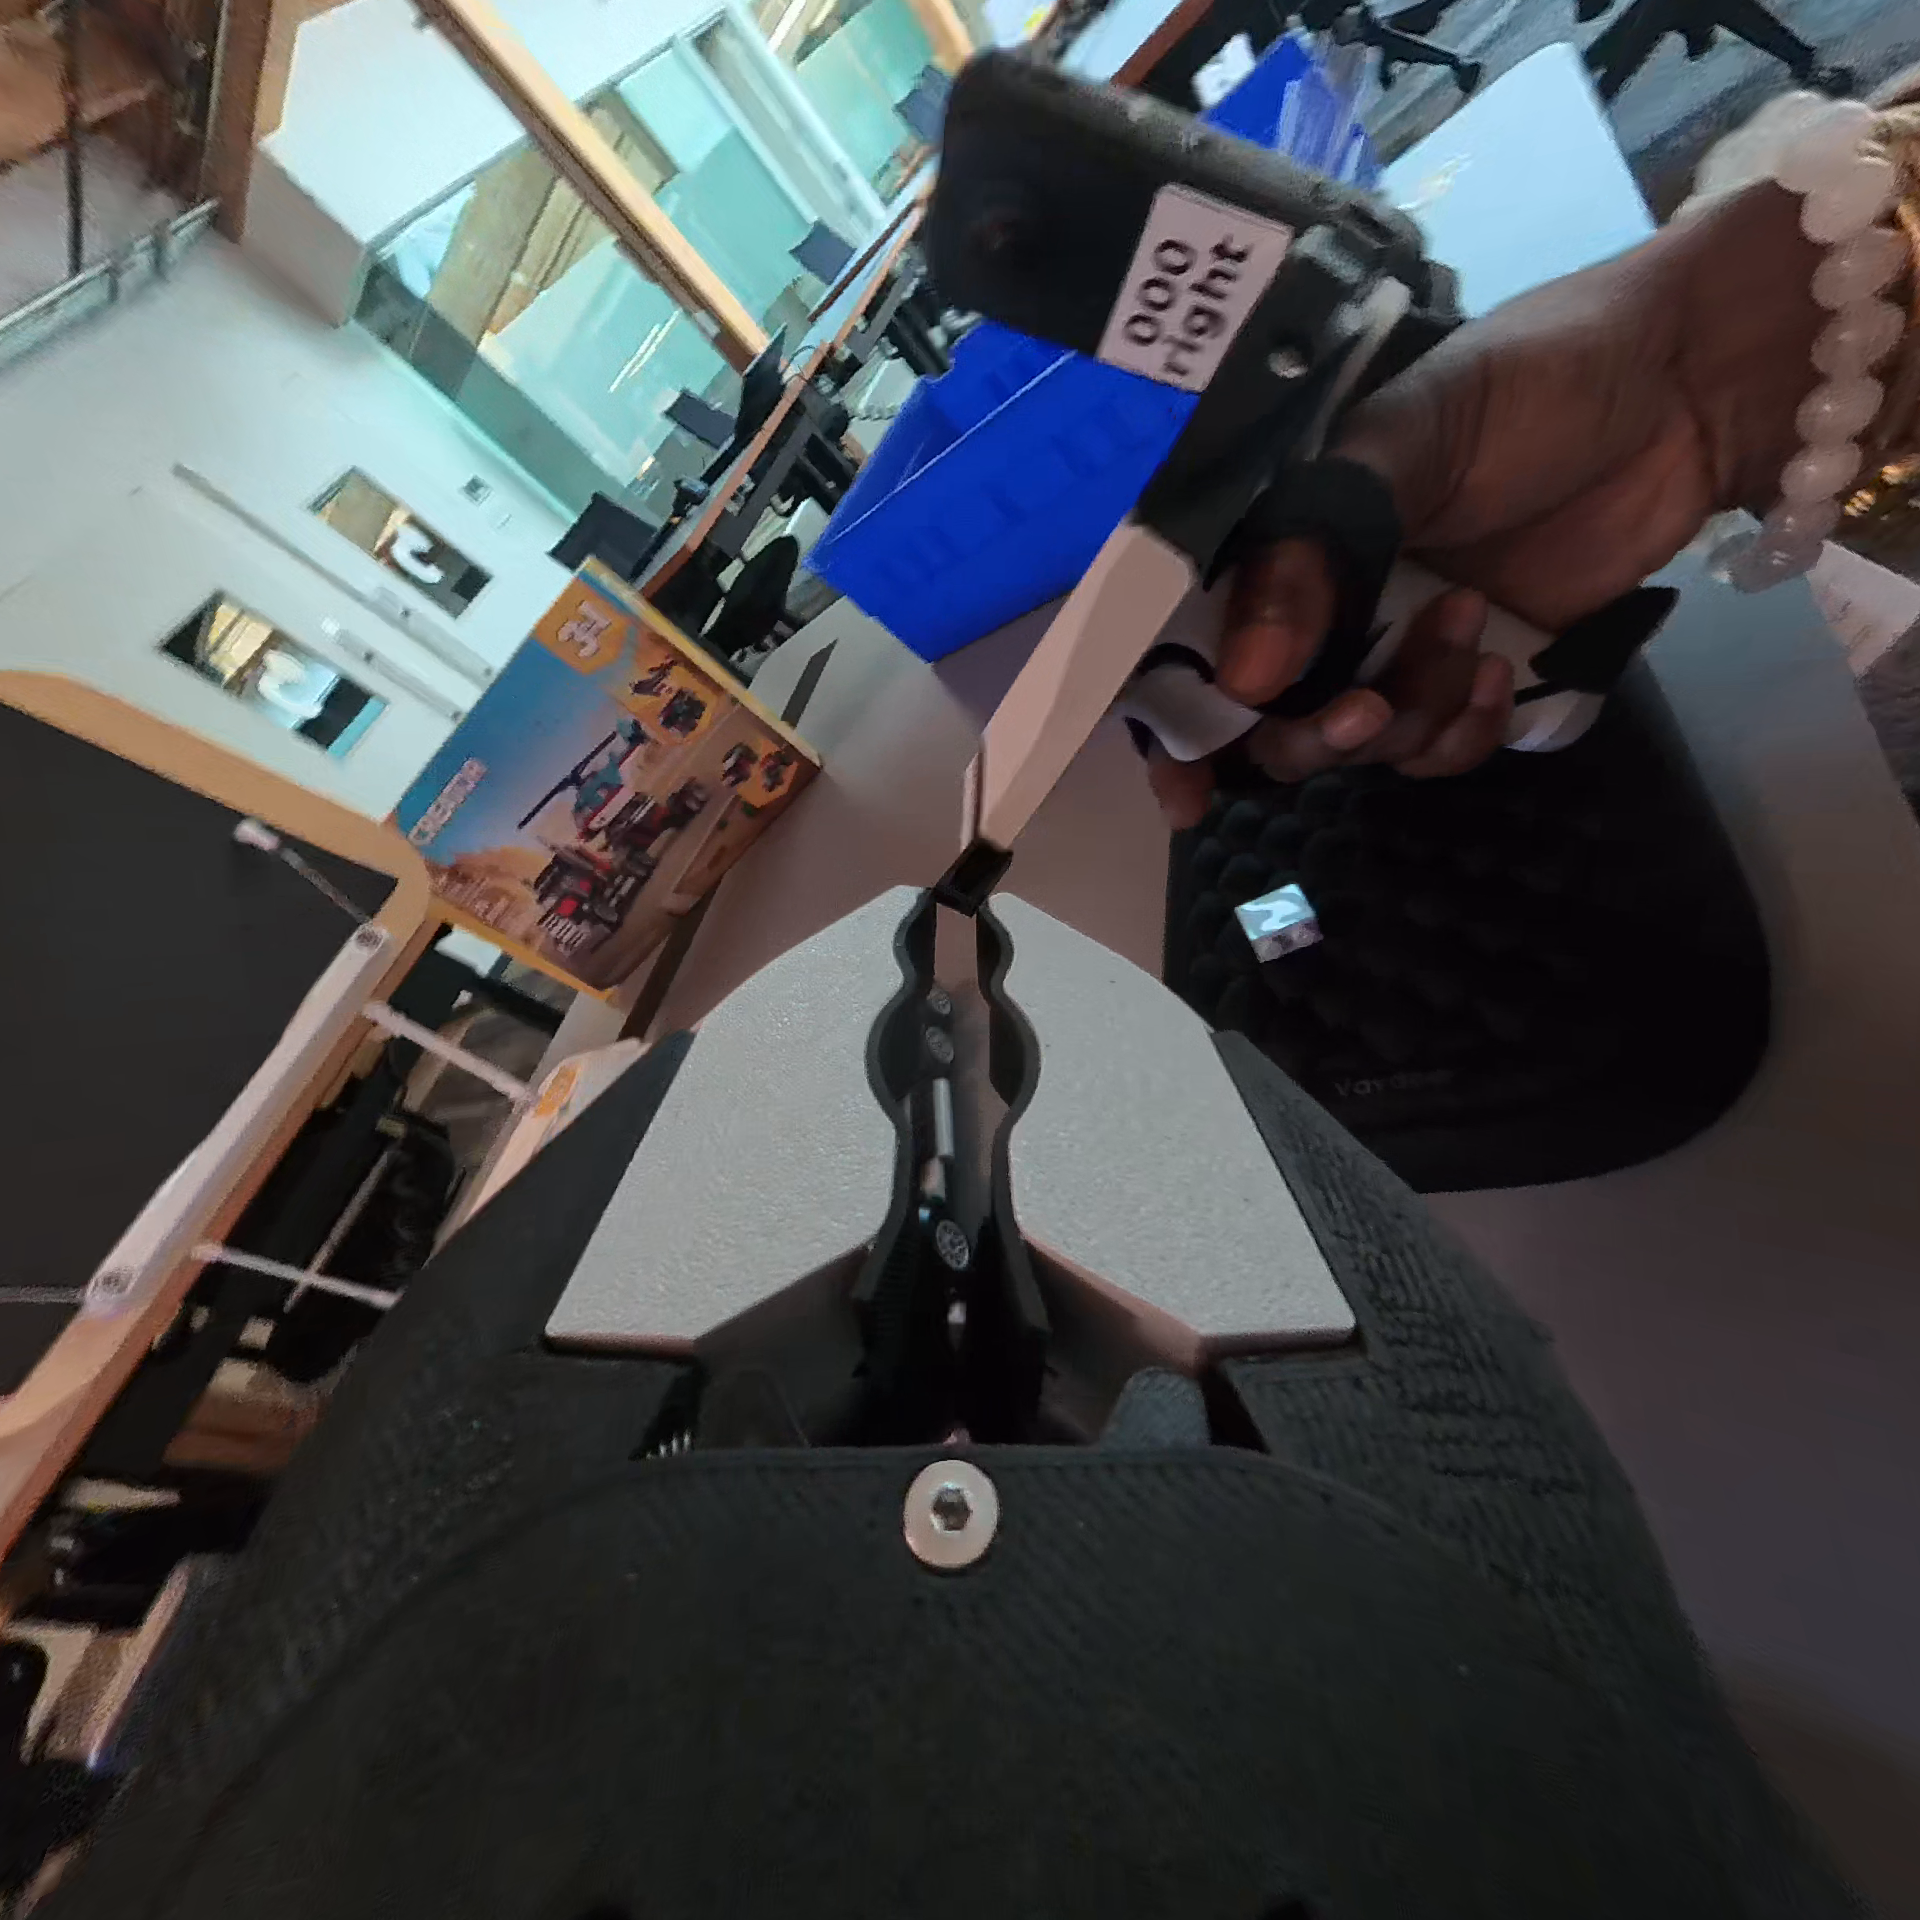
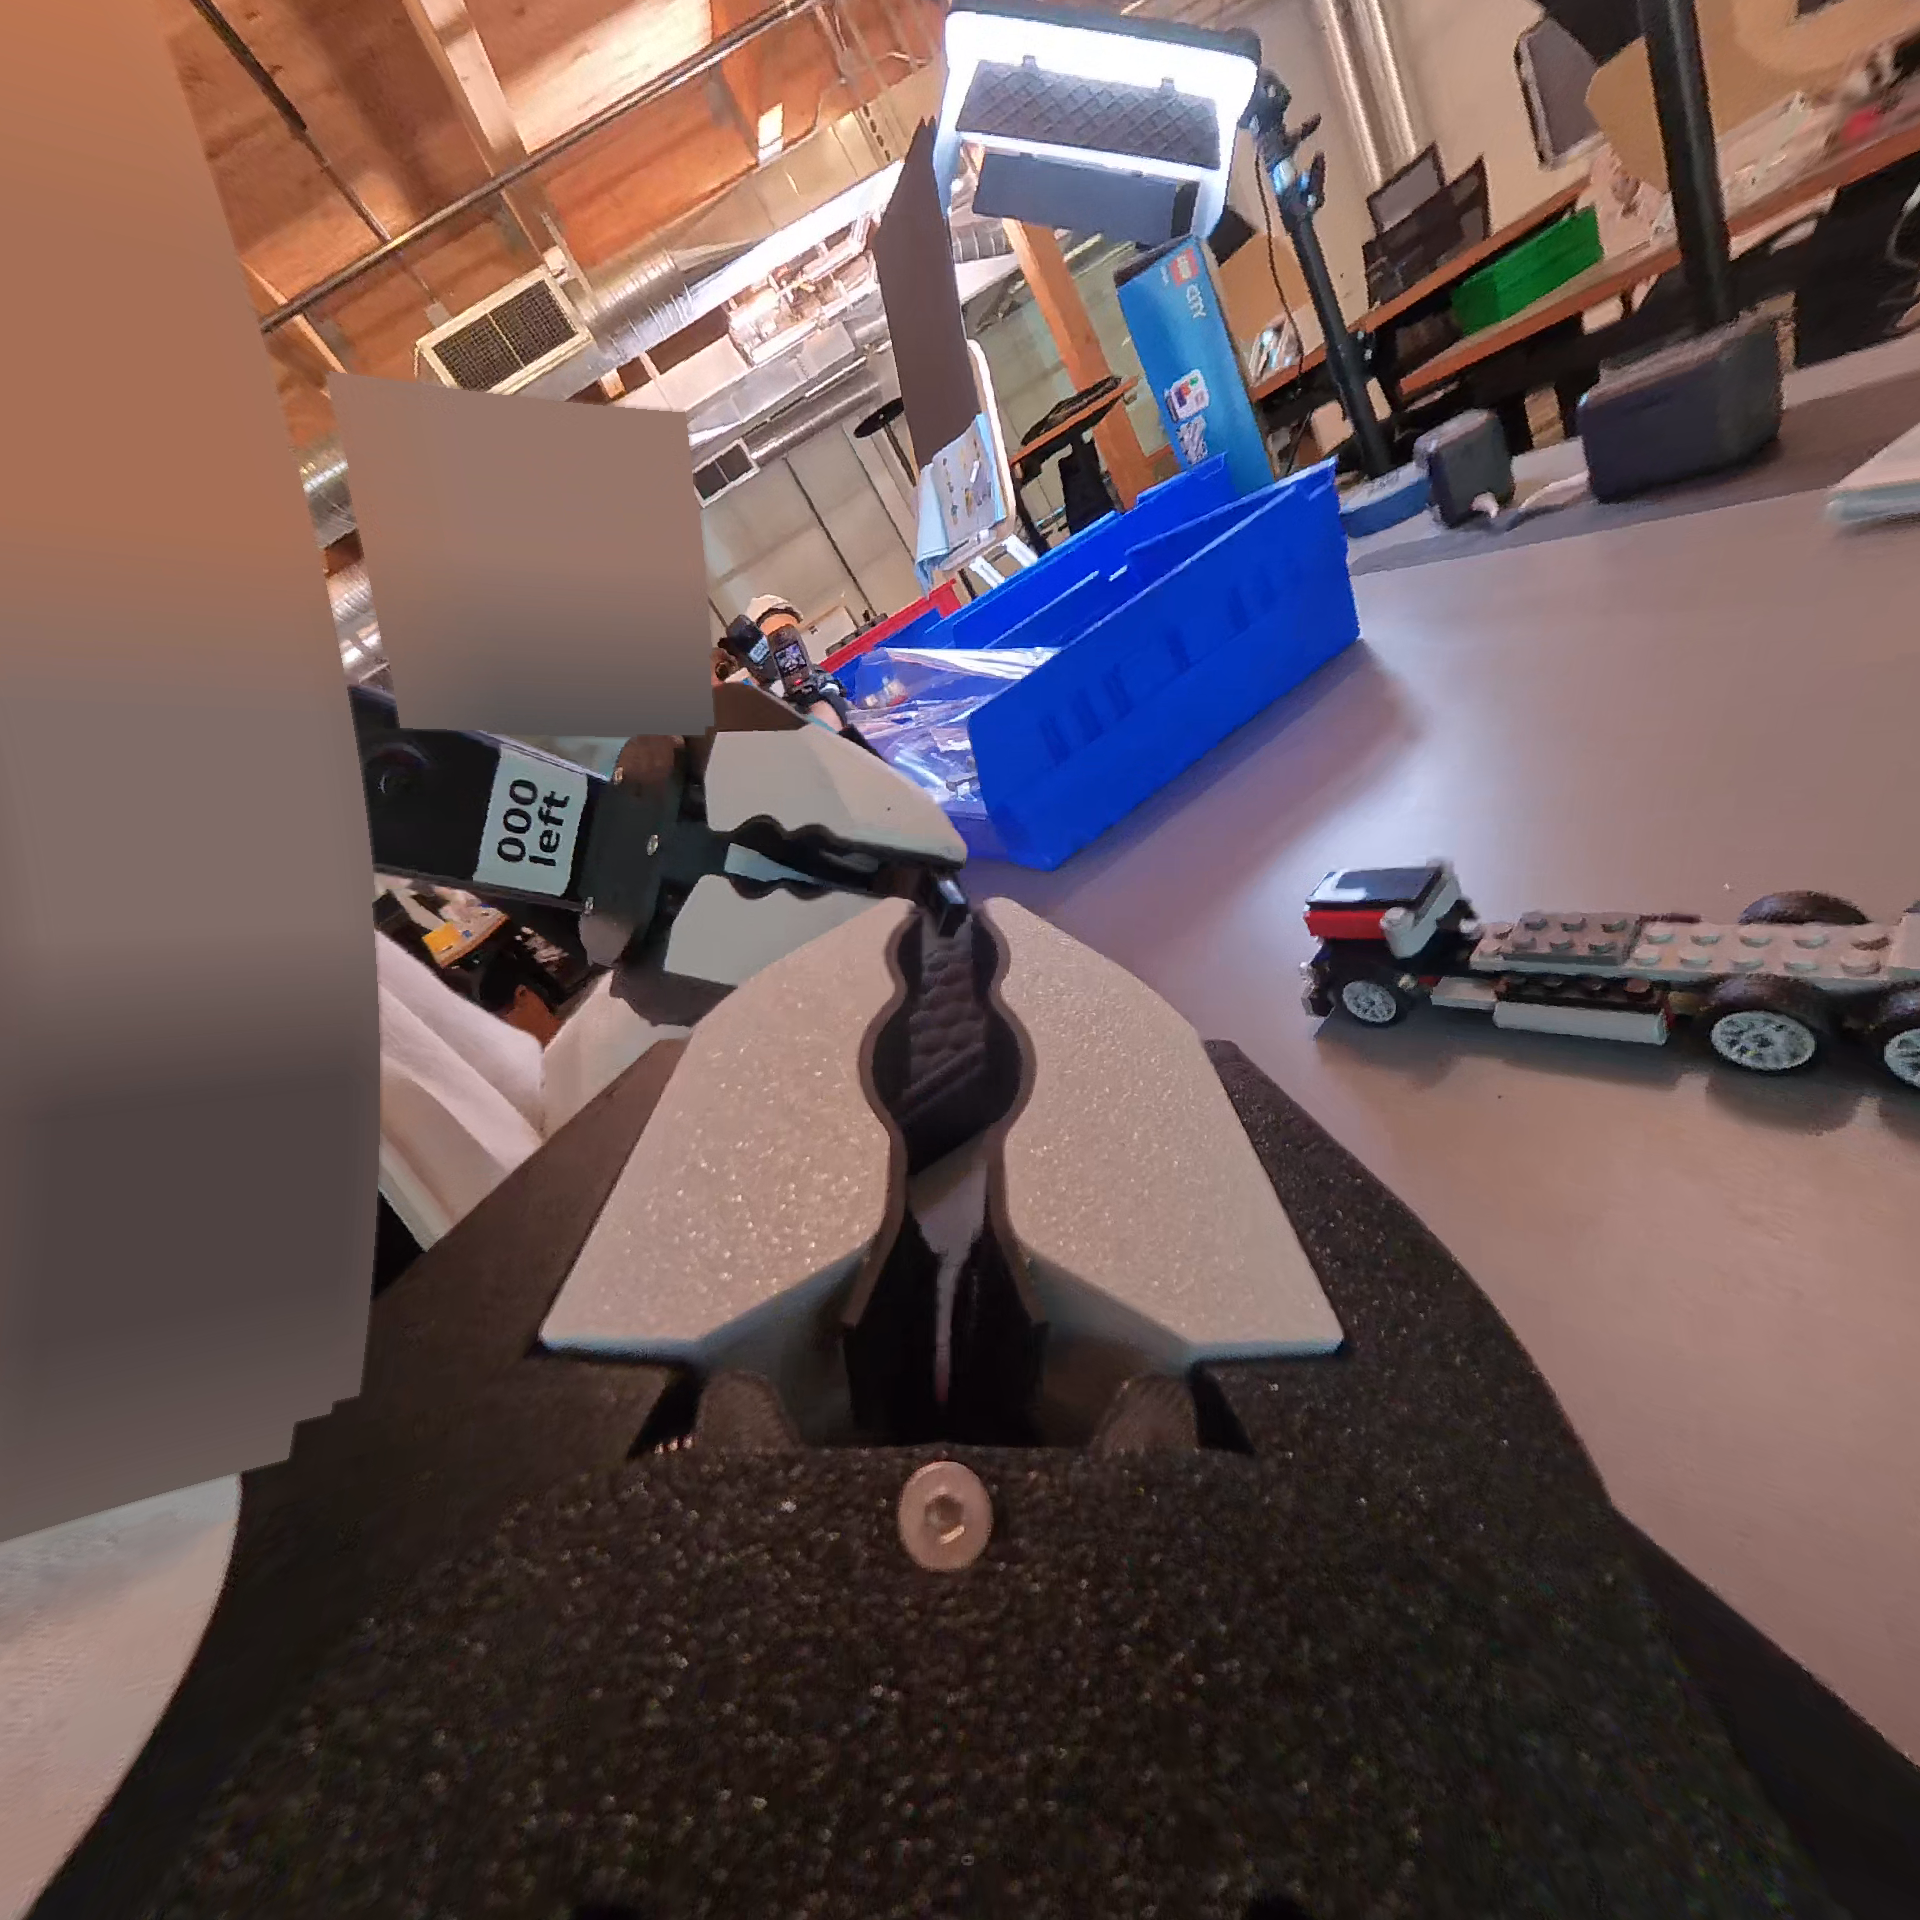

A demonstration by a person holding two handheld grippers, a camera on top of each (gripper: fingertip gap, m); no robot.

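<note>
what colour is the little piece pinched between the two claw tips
Black; the small piece shows best in the left wrist view.

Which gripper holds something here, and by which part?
Both: a small black brick sits between the two tips. The right gripper pinches its upper end, the left gripper its lower end, above the grey table.

Toy truck [image 2: 1621, 977] rear cut by right edge; blue bin [image 1: 997, 499] partly hidden behind right gripper [image 1: 982, 831]

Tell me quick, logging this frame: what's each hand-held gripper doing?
Left hand-held gripper: closed on a small black piece.
Right hand-held gripper: closed on the same small black piece.
</note>
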